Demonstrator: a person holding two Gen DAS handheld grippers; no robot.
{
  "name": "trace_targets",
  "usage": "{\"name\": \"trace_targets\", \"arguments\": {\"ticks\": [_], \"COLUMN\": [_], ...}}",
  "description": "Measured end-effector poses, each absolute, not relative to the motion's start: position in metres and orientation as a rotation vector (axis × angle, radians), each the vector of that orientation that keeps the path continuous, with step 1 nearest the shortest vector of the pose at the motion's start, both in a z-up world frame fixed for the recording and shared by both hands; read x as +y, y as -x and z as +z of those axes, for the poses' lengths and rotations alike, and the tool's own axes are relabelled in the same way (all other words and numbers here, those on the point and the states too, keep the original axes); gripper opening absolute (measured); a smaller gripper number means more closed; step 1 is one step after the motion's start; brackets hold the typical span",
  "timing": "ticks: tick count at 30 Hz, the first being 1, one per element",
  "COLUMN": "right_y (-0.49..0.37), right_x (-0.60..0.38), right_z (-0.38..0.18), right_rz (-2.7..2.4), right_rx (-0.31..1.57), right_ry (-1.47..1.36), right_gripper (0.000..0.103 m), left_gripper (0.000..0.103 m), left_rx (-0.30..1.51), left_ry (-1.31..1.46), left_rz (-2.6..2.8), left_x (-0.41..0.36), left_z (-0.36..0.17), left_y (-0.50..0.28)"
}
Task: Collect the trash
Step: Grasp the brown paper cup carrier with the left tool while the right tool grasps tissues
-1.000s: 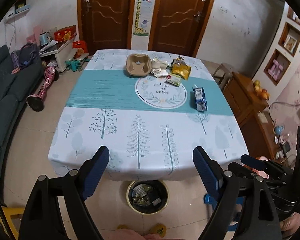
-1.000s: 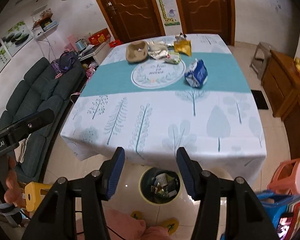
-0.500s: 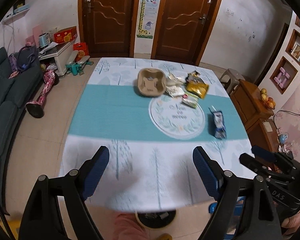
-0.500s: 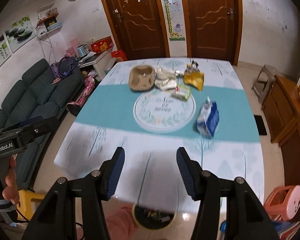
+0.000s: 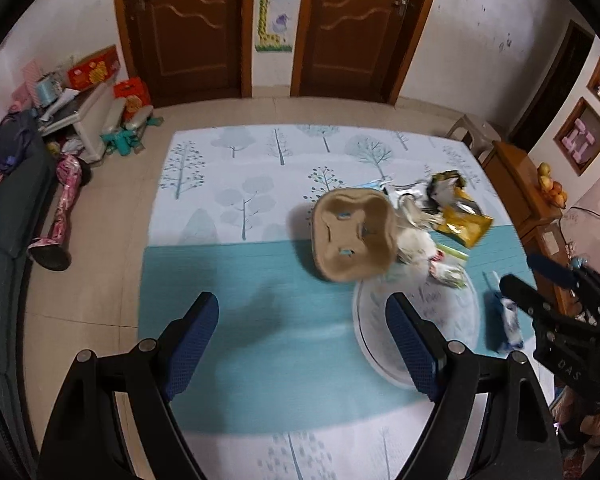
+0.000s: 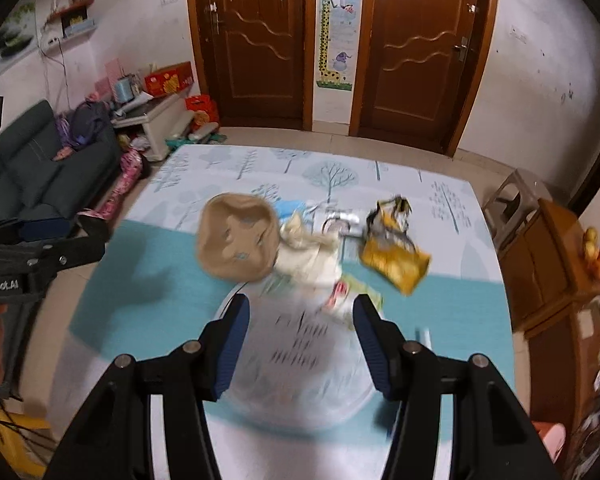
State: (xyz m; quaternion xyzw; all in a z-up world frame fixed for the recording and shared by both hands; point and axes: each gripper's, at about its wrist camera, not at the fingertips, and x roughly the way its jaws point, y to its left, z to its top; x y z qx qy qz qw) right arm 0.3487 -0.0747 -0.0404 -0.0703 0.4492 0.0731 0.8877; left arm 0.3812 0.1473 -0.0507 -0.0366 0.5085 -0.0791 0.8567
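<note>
the left gripper (image 5: pixel 302 338) hangs over the teal band of the tablecloth (image 5: pixel 260 340), its jaws spread wide with nothing but cloth between them. ahead of the right jaw, a little past its tip, sits the brown cup carrier (image 5: pixel 352 236), open side up, four pockets showing. just right of that the heap of wrappers (image 5: pixel 420 236) lies touching it, and the yellow snack bag (image 5: pixel 464 224) stretches away to the right, its long axis slanting toward the table's far right edge. only this view shows the blue-and-white packet (image 5: pixel 506 320), lying lengthwise well to the right of the right jaw, partly behind the right gripper (image 5: pixel 548 280) at the frame's edge.

the right wrist view shows that gripper (image 6: pixel 300 340) with jaws parted and empty, over the round white print (image 6: pixel 300 360) in the middle of the cloth. here the carrier (image 6: pixel 238 238) is ahead and left of the left jaw, blurred; the wrappers (image 6: pixel 312 256) lie straight ahead between the jaw lines; the snack bag (image 6: pixel 396 260) lies ahead of the right jaw, torn end pointing toward the doors (image 6: pixel 412 48). this view alone takes in the sofa (image 6: pixel 40 168) at far left.
</note>
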Motion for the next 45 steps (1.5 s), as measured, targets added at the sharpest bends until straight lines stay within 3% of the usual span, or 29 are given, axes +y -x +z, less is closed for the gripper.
{"name": "trace_targets", "arguments": {"ticks": [10,20,22,24,25,27,28,45], "right_y": [-0.427,-0.466,-0.472,-0.474,-0.474,-0.474,-0.474,-0.401], "right_x": [-0.048,-0.037,-0.038,-0.037,-0.036,-0.036,-0.036,-0.082], "right_z": [-0.093,-0.138,-0.146,-0.150,-0.151,-0.152,-0.152,-0.089], "right_rz": [0.193,0.192,0.202,0.205,0.207,0.219,0.222,0.223], "right_rx": [0.993,1.064,1.091,1.094,1.094,1.092,1.092,1.010], "right_ry": [0.361,0.458,0.438,0.431,0.423,0.402,0.397,-0.020], "right_gripper": [0.054,0.054,0.054,0.052,0.046,0.029,0.017,0.012], "left_gripper": [0.084,0.083,0.074,0.056,0.049,0.019,0.016,0.012], "left_rx": [1.200,1.253,1.269,1.288,1.298,1.315,1.317,1.135], "left_ry": [0.085,0.105,0.102,0.100,0.101,0.102,0.105,0.220], "left_rz": [-0.210,-0.223,-0.232,-0.242,-0.248,-0.260,-0.267,-0.284], "left_x": [0.132,0.123,0.120,0.118,0.116,0.112,0.111,0.129], "left_z": [-0.123,-0.160,-0.167,-0.173,-0.177,-0.181,-0.182,-0.096], "left_y": [-0.465,-0.502,-0.507,-0.511,-0.512,-0.513,-0.513,-0.435]}}
